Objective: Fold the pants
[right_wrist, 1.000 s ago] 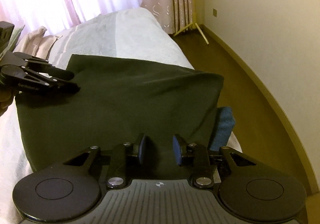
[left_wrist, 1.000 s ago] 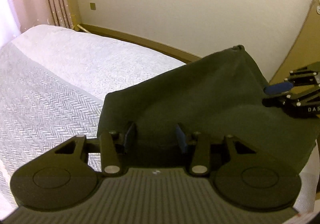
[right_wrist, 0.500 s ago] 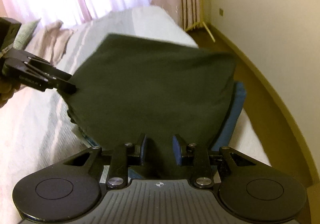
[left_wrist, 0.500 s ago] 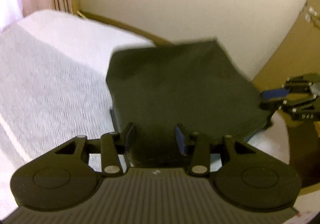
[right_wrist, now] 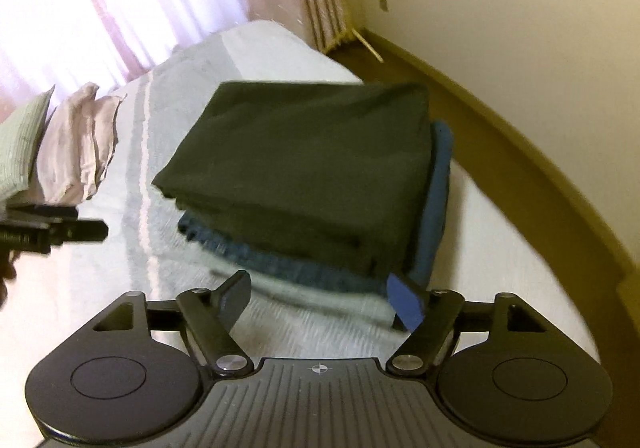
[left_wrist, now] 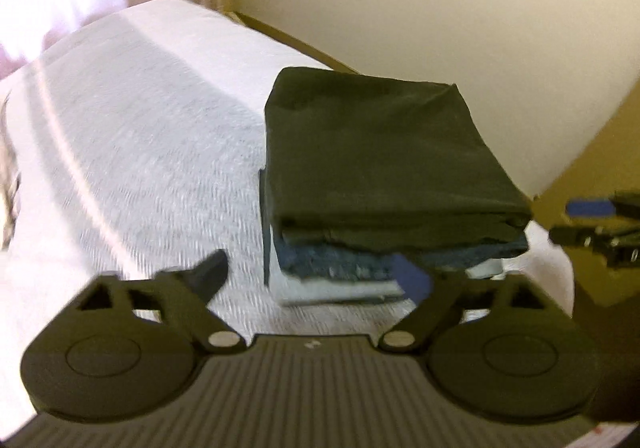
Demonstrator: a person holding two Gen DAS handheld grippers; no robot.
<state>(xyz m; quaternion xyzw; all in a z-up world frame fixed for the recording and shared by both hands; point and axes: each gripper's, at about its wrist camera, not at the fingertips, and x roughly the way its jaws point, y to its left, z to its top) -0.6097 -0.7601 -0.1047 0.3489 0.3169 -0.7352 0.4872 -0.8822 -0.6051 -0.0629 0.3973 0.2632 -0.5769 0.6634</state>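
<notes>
The dark green pants [left_wrist: 384, 152] lie folded into a thick rectangle on top of a stack of folded clothes [left_wrist: 340, 268] on the white bedspread [left_wrist: 132, 152]; beneath them show a blue denim layer and a pale layer at the bottom; in the left wrist view the stack sits at about twelve to one o'clock from the gripper, near the bed's far corner by the cream wall [left_wrist: 420, 8]; the left gripper [left_wrist: 316, 280] has its jaws spread wide and opening, nothing between them but bedspread and the near edge of the stack, the pads clear of the cloth; in the right wrist view the pants [right_wrist: 304, 168] lie at twelve o'clock, the blue layer sticking out along their right side; the right gripper [right_wrist: 320, 300] also stands wide and opening, gripping nothing; the left gripper shows again at nine o'clock [right_wrist: 52, 232], apart from the stack; pillows [right_wrist: 76, 140] rest at ten o'clock near the pink curtains [right_wrist: 160, 0]; both views are slightly blurred
</notes>
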